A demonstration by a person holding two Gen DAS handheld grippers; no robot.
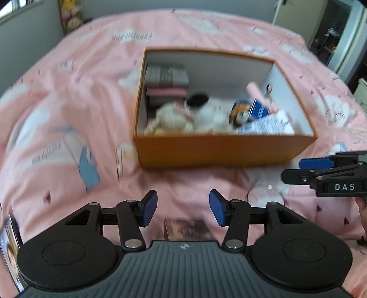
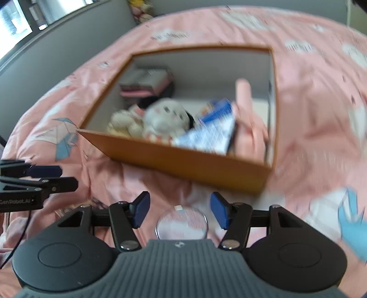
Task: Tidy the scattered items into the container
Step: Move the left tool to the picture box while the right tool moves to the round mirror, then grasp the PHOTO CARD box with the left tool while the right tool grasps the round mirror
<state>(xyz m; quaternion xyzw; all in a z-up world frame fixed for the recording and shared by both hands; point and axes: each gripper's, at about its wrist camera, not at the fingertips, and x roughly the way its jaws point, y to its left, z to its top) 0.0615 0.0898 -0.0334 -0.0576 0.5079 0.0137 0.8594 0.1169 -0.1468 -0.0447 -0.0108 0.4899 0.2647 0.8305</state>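
An orange cardboard box point(image 1: 220, 149) point(image 2: 183, 162) sits on the pink bedspread and holds plush toys point(image 1: 174, 117) point(image 2: 160, 119), stacked grey and pink items point(image 1: 166, 82), a blue-and-white packet point(image 1: 266, 125) point(image 2: 211, 135) and a pink tube point(image 2: 245, 103). A clear round lid-like object point(image 2: 182, 222) point(image 1: 265, 194) lies on the bed between the open fingers of my right gripper point(image 2: 180, 211), apart from the pads. My left gripper point(image 1: 183, 207) is open and empty above a flat printed card point(image 1: 188, 229). The right gripper also shows at the right edge of the left wrist view point(image 1: 298, 169).
The pink bedspread point(image 1: 80, 91) point(image 2: 321, 103) is rumpled around the box. A flat picture card lies at the left edge of the left wrist view point(image 1: 10, 252). Plush toys point(image 1: 70, 16) stand by the far wall. A doorway point(image 1: 332, 39) opens at the far right.
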